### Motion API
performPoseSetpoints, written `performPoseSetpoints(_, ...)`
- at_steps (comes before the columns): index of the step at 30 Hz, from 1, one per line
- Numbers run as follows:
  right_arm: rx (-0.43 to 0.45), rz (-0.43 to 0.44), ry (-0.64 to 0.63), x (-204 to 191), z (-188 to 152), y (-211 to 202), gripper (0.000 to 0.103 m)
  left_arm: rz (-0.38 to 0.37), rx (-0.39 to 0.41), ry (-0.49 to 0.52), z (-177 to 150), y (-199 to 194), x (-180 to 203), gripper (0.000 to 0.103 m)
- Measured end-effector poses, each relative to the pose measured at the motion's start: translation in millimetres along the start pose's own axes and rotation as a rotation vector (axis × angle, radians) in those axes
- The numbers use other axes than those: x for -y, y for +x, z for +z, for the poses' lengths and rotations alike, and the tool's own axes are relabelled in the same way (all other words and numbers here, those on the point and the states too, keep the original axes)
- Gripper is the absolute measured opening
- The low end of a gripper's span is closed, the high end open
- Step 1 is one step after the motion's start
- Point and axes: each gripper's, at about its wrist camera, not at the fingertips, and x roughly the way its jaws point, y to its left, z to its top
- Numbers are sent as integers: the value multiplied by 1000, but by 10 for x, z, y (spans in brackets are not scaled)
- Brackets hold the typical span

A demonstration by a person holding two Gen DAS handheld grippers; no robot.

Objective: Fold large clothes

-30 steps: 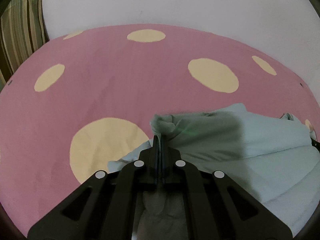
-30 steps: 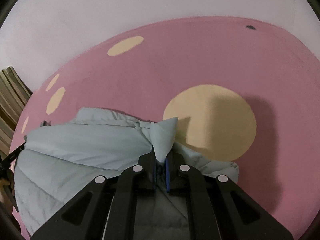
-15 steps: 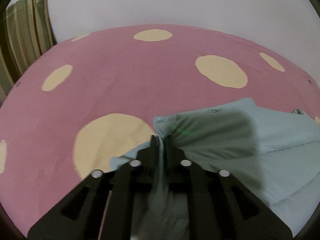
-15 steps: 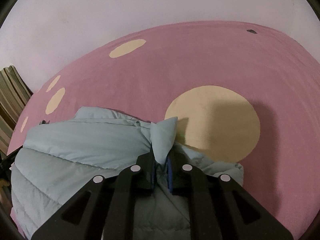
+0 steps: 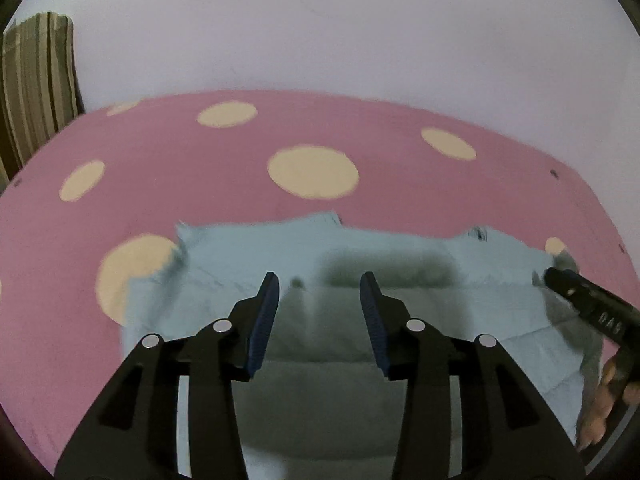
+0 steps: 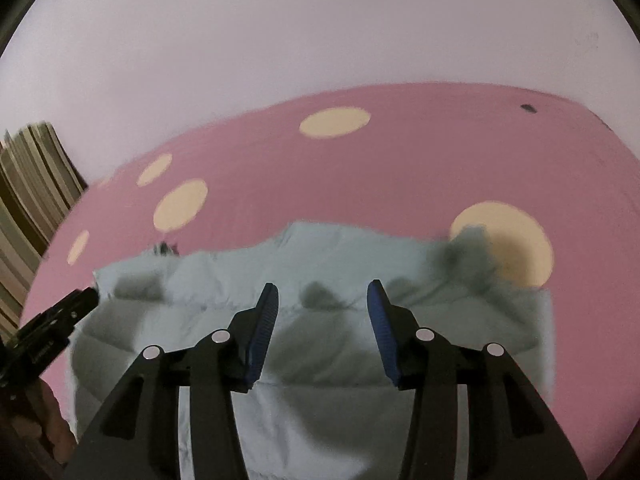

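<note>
**Both tongs open above the folded jacket**

1. Left gripper (image 5: 319, 284): I read the jaws as spread wide, with nothing between the blue pads. Directly below and ahead of the tips lies the pale blue quilted jacket (image 5: 320, 352).
2. Right gripper (image 6: 322, 292): jaws likewise spread wide and holding nothing. The jacket (image 6: 304, 392) fills the area beneath and in front of the tips.
3. In the left wrist view, the right gripper (image 5: 576, 292) appears at the far right of my tongs, over the jacket's right edge. In the right wrist view, the left gripper (image 6: 60, 320) sits at the far left, at the jacket's left edge.
4. Jacket edges: the far edge runs across just beyond both sets of tips; it is blurred, so I cannot read the seam detail.
5. Beyond that edge, the pink bedspread with cream dots (image 5: 312, 172) extends to a plain wall (image 5: 320, 32). A striped curtain (image 5: 36, 80) stands far left.
</note>
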Motion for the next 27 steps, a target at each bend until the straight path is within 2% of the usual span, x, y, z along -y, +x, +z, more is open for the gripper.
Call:
performPoseSetpoints(3,-26,-49,-15,-52,-116,190,47,30,-44,-9,-140,243,20,42)
performPoseSetpoints(11,-47,-95,-58,-76,-257,467,49,50,-65,23,-229,512,4,43)
performPoseSetpoints(16,-51,-118,-71,-118,-187,389,49,81,-89,33,-129,392,53,42)
performPoseSetpoints(19,10,-96,-63,-165,-165,106,49,32,-45,-5,-107,93,87,42)
performPoseSetpoints(22,41,-53,-79,-328,-228,-124,49,-34,-17,5,-147,-109,228,43)
performPoseSetpoints(24,33,-46,-99,-419,-295,-132,49,-55,-27,14,-215,-114,313,43)
performPoseSetpoints(27,-8,-63,-120,-486,-427,12,49,-43,-78,23,-346,61,377,43)
